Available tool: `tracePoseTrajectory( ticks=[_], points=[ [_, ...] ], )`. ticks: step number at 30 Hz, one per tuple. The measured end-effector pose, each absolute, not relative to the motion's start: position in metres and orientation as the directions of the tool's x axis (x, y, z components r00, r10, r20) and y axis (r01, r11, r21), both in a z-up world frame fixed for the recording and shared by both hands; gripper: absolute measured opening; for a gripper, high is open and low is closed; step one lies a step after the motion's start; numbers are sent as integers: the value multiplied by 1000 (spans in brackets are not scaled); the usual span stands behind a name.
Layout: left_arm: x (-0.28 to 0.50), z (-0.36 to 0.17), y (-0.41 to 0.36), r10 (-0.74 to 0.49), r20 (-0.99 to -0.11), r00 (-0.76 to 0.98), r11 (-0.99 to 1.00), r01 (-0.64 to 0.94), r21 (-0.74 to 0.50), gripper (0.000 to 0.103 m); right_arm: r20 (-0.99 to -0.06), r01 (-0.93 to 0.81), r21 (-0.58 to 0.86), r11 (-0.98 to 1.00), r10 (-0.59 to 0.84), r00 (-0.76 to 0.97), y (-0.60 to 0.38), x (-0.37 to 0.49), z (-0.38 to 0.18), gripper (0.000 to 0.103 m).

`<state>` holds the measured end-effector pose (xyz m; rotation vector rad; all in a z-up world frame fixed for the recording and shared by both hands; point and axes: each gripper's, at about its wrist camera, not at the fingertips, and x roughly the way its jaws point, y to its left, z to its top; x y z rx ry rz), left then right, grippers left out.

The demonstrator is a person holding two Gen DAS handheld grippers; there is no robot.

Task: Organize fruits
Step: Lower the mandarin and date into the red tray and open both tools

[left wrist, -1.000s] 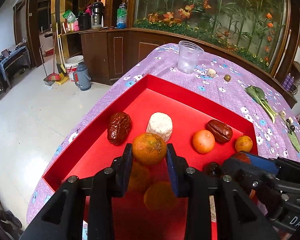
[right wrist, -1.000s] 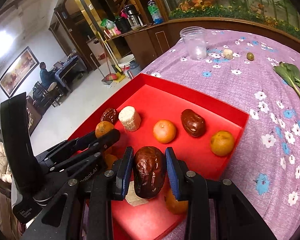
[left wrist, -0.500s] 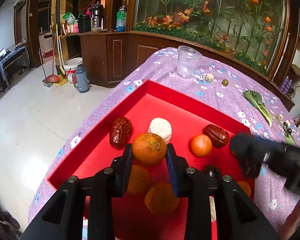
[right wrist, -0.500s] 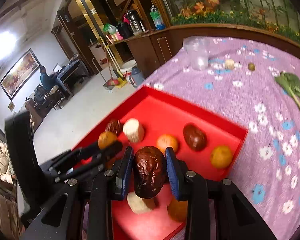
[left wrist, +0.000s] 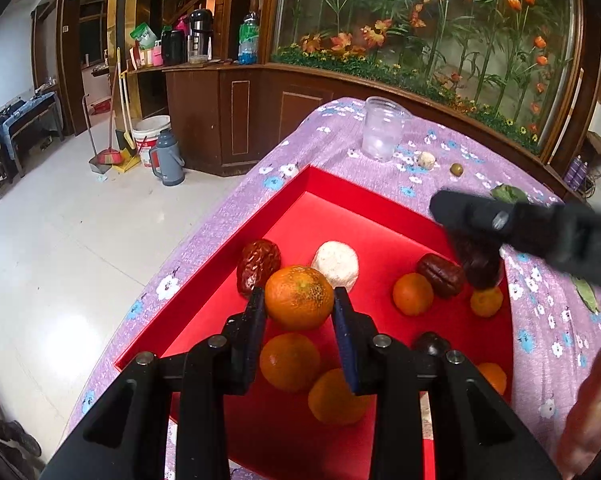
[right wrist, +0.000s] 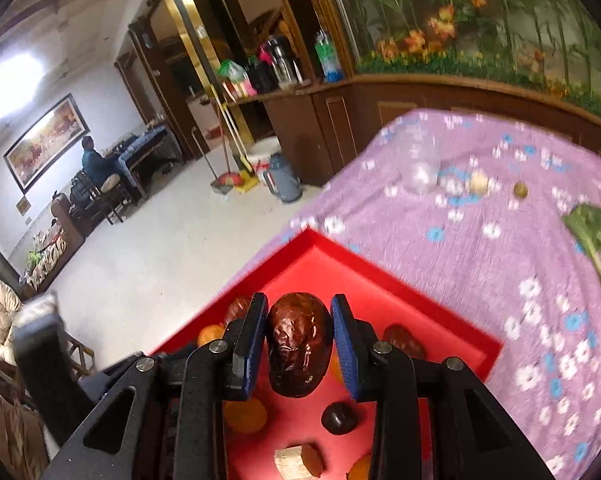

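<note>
The left gripper [left wrist: 299, 304] is squeezing a tangerine [left wrist: 299, 297] between its fingers [left wrist: 256, 312], holding it above the red tray [left wrist: 260, 224]. Below it, two more tangerines [left wrist: 289, 362] are lying side by side on the tray floor, touching or nearly so. A red date [left wrist: 257, 265] and a white chunk [left wrist: 336, 264] are sitting just beyond the held fruit, near the tray's left wall. Further right, a small tangerine [left wrist: 412, 294] is resting against another date [left wrist: 439, 275].

The right gripper [right wrist: 299, 348] is clamping a big dark date [right wrist: 299, 350] upright between its blue-padded fingers [right wrist: 342, 344], raised over the tray [right wrist: 380, 276]. Under it, a dark round fruit [right wrist: 339, 418] and a pale cut block [right wrist: 290, 460] are lying on the red floor.

The tray is sitting on the desk [left wrist: 340, 136], covered in purple flowered cloth. Behind it, a clear cup [left wrist: 382, 128] is standing upright, with a green leaf [right wrist: 596, 240] lying well off to the right. The right view is blurring at the edges.
</note>
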<state>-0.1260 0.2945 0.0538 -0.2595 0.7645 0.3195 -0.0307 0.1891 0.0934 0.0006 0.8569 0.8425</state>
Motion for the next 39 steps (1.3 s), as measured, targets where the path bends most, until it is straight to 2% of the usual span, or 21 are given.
tracePoseTrajectory(
  ticks=[13,33,39],
  points=[
    [-121,41,294,166,-730,663,925,-362,-119,32,-733,-606,396,691,635,245,200,-15,44,36],
    [-119,35,294,158,-734,660,925,-360,-124,32,-736,-600,382,703,624,263,200,-18,41,36],
    [-119,35,298,136,-728,672,918,-361,-161,32,-724,-606,362,708,623,296,196,-21,52,36]
  ],
)
